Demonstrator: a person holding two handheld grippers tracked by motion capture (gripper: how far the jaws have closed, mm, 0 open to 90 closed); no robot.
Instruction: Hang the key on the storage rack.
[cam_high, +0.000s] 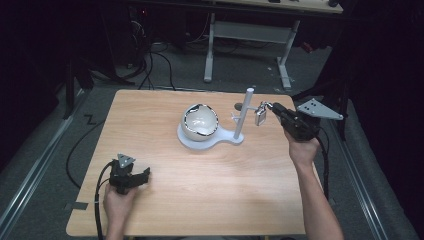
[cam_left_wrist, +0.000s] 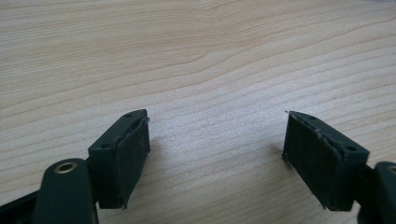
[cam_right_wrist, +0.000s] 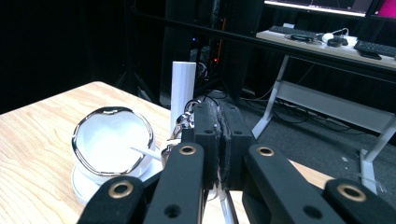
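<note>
Watch (cam_high: 260, 114) was what I held, a small silvery one with a shiny band, I think, though it looked tiny from above. It hung in my right gripper (cam_high: 272, 110), whose jaws were squeezed almost together on the band. It was on the far right of the table (cam_high: 200, 200), just beside the tall white post (cam_high: 246, 112) of the stand (cam_high: 220, 140). A little peg (cam_high: 234, 118) stuck out of the post, on the side away from the watch. The white bowl (cam_high: 200, 121) with the shiny rim sat on the stand's left part. My left gripper (cam_high: 134, 177) rested near the close left corner, jaws wide, holding nothing.

I thought things could go wrong. If I pushed the post, the stand might slide or tip. If my squeeze got loose, the watch could fall onto the table.
</note>
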